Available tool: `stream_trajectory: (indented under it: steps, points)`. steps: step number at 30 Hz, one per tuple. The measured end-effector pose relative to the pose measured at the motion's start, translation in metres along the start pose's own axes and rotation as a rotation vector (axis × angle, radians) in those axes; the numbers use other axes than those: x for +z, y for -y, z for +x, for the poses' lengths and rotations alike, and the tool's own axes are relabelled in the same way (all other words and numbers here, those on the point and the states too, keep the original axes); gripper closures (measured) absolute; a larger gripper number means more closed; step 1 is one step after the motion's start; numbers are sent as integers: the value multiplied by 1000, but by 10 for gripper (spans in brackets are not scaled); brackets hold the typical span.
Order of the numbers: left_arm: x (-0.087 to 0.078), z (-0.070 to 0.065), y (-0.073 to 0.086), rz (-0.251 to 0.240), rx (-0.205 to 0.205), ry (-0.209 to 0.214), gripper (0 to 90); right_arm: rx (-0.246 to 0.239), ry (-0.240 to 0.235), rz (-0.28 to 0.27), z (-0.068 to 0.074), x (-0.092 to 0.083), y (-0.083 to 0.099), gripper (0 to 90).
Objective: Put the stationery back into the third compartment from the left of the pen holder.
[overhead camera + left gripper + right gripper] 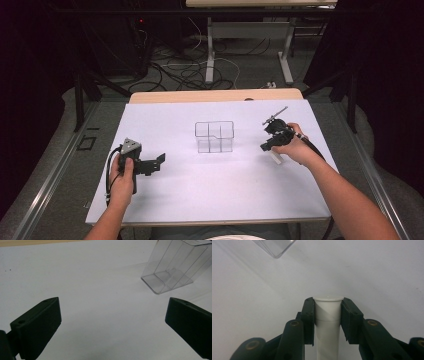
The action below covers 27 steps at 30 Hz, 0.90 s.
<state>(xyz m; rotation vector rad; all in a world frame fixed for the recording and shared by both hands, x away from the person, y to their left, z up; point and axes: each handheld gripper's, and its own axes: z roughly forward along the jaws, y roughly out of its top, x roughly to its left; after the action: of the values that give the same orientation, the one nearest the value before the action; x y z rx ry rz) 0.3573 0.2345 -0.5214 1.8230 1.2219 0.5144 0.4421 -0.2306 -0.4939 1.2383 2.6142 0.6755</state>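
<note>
With our right gripper (327, 320) clamping its jaws on a white tube (327, 322) just above the bench (210, 185) and our left gripper (112, 325) idling jaws apart, we are risking the smooth tube slipping or knocking the clear divided organizer (214, 136).

Dark room; cables (180, 70) tangle on grey floor (250, 65) beyond the table (165, 200)

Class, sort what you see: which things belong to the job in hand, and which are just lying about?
In use: white tube, right gripper, clear divided box, left gripper, white table.

Lying about: floor cables, second table's legs.
</note>
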Motion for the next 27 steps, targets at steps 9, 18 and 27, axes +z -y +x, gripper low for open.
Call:
stream_trajectory:
  steps: [9,18,27]
  points:
    - [0,1,0,-7,1,-5,5,29,34,-85,5,-8,-2,669]
    - [0,1,0,-7,3,-5,6,67,65,-194,5,-18,-8,668]
    - [0,1,0,-4,3,-3,6,118,92,-315,2,-27,-12,668]
